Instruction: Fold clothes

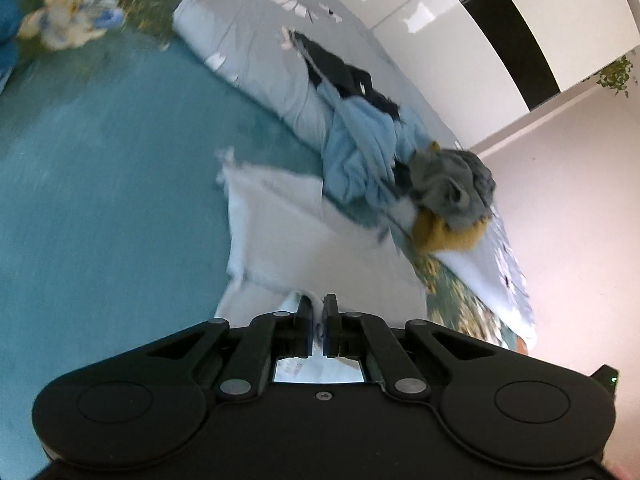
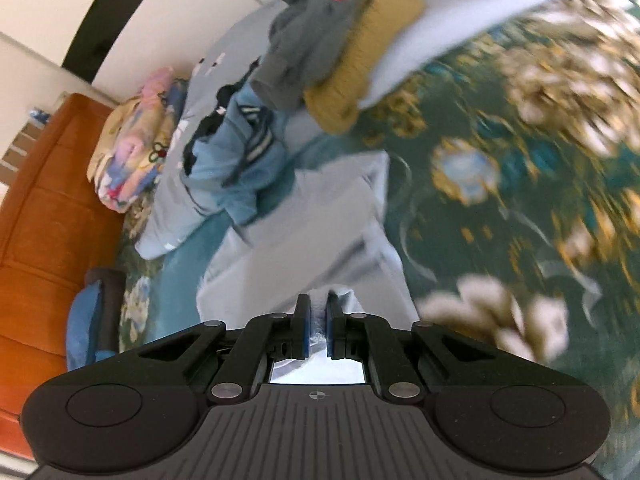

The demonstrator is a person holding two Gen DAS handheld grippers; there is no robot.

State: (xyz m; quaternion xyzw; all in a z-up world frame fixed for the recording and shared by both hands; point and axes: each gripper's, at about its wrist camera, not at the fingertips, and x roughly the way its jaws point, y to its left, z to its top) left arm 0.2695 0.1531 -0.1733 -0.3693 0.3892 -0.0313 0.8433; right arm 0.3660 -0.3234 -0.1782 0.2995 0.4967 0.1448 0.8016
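A pale white-grey garment [image 1: 304, 236] lies spread on the teal bedspread [image 1: 100, 184] and runs up into my left gripper [image 1: 318, 304], which is shut on its edge. In the right wrist view the same pale garment [image 2: 320, 232] hangs from my right gripper [image 2: 318, 304], shut on another part of its edge. Both views are blurred by motion. Beyond the garment lies a heap of clothes: a light blue piece [image 1: 360, 152], a grey piece [image 1: 452, 184], a mustard piece [image 1: 444, 232] and a black piece [image 1: 340, 68].
A folded grey quilt [image 1: 260, 48] runs behind the heap. A floral pillow stack [image 2: 132, 152] and an orange headboard [image 2: 48, 208] sit at the left in the right wrist view. The floral bedspread [image 2: 540, 140] fills the right. White wall and a dark door strip [image 1: 516, 28] stand behind.
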